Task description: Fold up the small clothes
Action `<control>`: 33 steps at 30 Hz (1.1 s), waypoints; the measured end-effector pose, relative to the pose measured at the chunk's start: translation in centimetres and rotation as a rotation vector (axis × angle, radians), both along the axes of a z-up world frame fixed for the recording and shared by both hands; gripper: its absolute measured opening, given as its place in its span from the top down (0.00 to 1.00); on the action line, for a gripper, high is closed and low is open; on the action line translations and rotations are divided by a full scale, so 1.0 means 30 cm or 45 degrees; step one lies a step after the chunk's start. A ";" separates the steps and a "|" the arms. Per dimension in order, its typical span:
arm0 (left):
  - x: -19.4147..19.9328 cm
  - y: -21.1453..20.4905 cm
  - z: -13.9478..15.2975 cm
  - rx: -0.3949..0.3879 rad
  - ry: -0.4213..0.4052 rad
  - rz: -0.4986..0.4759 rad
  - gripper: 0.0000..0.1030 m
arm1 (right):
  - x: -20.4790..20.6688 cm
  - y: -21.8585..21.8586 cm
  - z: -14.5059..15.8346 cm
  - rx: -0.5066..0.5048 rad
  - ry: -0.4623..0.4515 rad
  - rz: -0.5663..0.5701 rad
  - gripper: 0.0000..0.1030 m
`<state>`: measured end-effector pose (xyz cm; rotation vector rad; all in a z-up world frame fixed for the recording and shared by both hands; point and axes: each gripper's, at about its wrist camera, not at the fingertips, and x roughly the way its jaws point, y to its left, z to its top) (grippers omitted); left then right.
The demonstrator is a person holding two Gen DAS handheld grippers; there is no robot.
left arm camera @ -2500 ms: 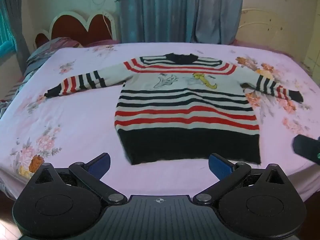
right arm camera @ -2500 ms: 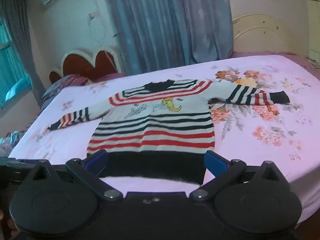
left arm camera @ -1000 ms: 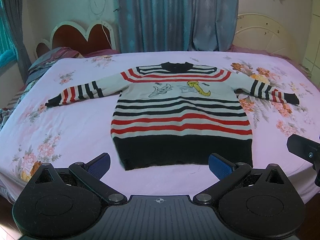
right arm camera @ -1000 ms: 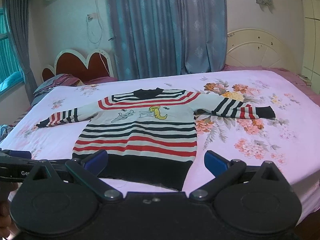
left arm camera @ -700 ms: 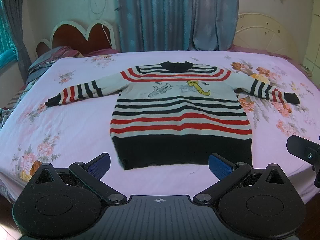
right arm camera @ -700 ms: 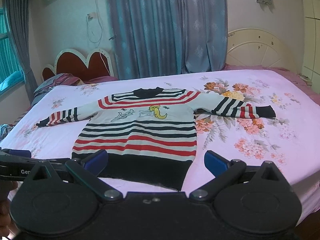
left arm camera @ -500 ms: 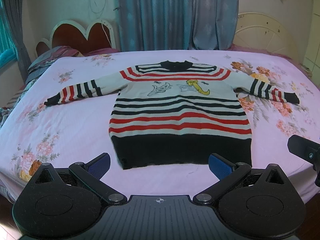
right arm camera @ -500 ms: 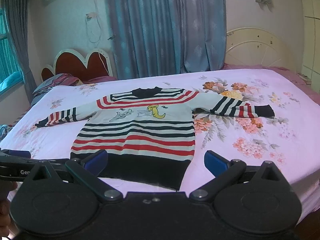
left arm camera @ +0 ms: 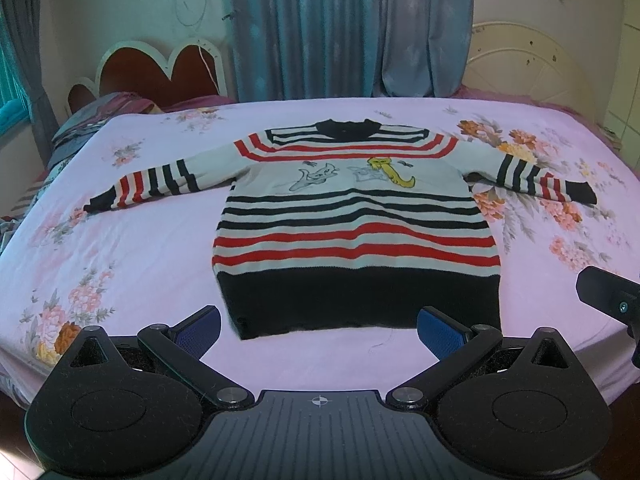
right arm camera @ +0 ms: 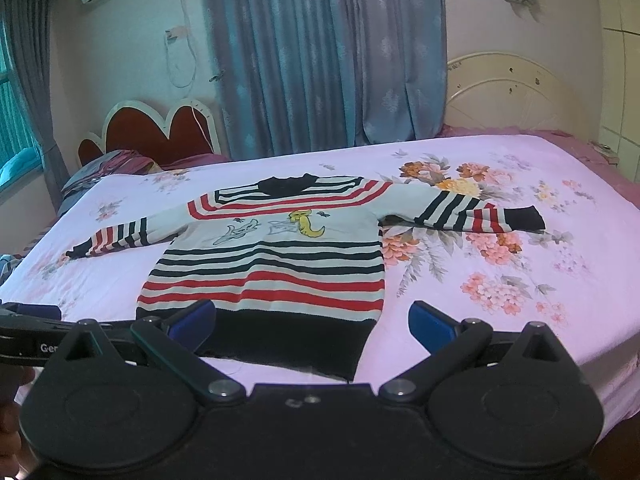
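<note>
Clearly nothing has been folded yet: the striped sweater (left arm camera: pixel 356 228) lies flat and face up on the pink floral bedsheet (left arm camera: pixel 132 248), both sleeves stretched out to the sides and the black hem toward the cameras. This looks like the opening step, with the 2 grippers poised before the first grasp. A sensible first move would be to take a sleeve or a side edge and carry it over the sweater's body, which calls for lowering a gripper to the fabric and pinching only the knit, not the sheet beneath.

From the left wrist view, the left gripper (left arm camera: pixel 318 330) hovers just short of the sweater's hem, roughly centred on it, its blue pads (left arm camera: pixel 198 330) spread wide with nothing between them. The right gripper (right arm camera: pixel 312 322) hangs off the sweater's hem too, nearer its right corner, jaws likewise wide apart and empty. Both point level along the bed toward the sweater's collar (left arm camera: pixel 347 127). Part of the right gripper shows at the right edge of the left view, beside the hem's right corner, well clear of the sleeve cuff (right arm camera: pixel 524 218).
</note>
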<state>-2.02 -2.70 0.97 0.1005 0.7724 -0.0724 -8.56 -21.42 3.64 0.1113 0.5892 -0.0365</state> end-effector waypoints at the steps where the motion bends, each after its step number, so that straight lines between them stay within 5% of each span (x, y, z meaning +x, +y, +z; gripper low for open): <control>1: 0.000 -0.001 0.000 0.000 0.001 0.000 0.00 | 0.000 0.000 0.000 -0.002 0.000 0.000 0.01; 33: 0.081 0.039 -0.026 0.005 0.019 0.006 0.00 | 0.048 0.010 -0.012 -0.012 0.016 -0.012 0.01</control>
